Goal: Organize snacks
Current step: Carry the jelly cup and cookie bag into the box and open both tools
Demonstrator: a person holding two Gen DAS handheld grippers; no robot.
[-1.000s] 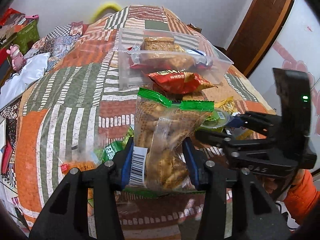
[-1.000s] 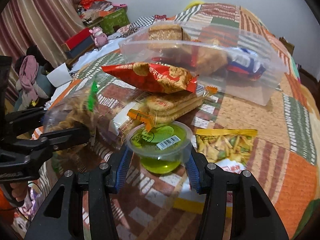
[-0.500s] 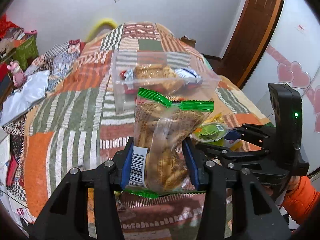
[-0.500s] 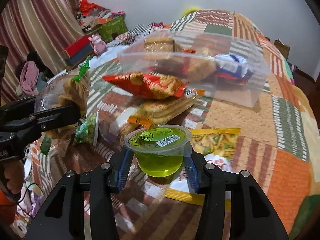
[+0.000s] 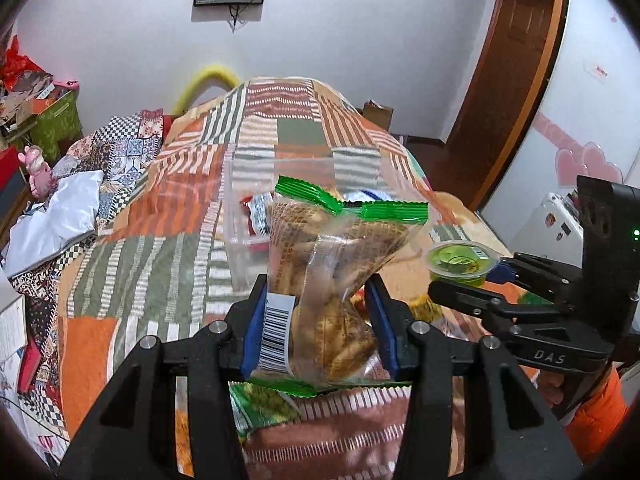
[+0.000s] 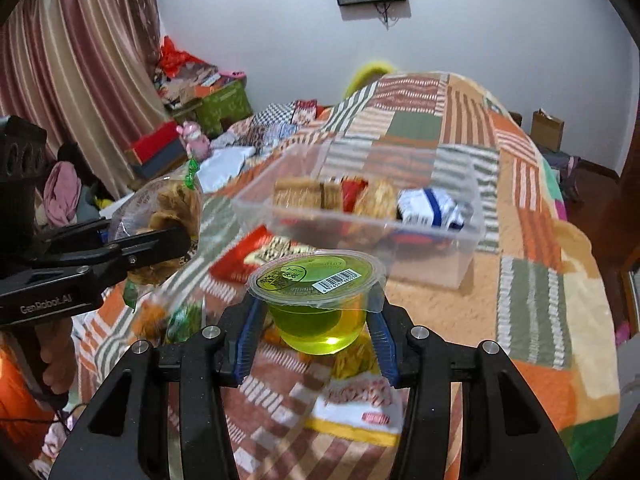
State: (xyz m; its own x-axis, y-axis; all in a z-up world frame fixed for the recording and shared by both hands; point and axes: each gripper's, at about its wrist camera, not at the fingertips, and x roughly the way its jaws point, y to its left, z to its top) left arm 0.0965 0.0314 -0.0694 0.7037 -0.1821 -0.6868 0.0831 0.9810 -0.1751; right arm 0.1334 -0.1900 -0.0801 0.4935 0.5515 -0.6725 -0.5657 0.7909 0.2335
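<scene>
Left gripper [image 5: 316, 332] clamped a clear snack bag [image 5: 332, 280], centre frame, held above the patchwork bedspread [image 5: 132, 264]. Right gripper [image 6: 316, 336] squeezed a green jelly cup [image 6: 316, 300], lower centre. Clear plastic bin [image 6: 436, 236], part-filled with snacks, sat beyond, mid-frame.

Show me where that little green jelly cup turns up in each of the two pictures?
Left wrist view: the green jelly cup sits at middle right, held in the other tongs.
Right wrist view: the cup is centre, low, between this camera's own tongs.
Shared landmark: the clear plastic box behind it.
</scene>
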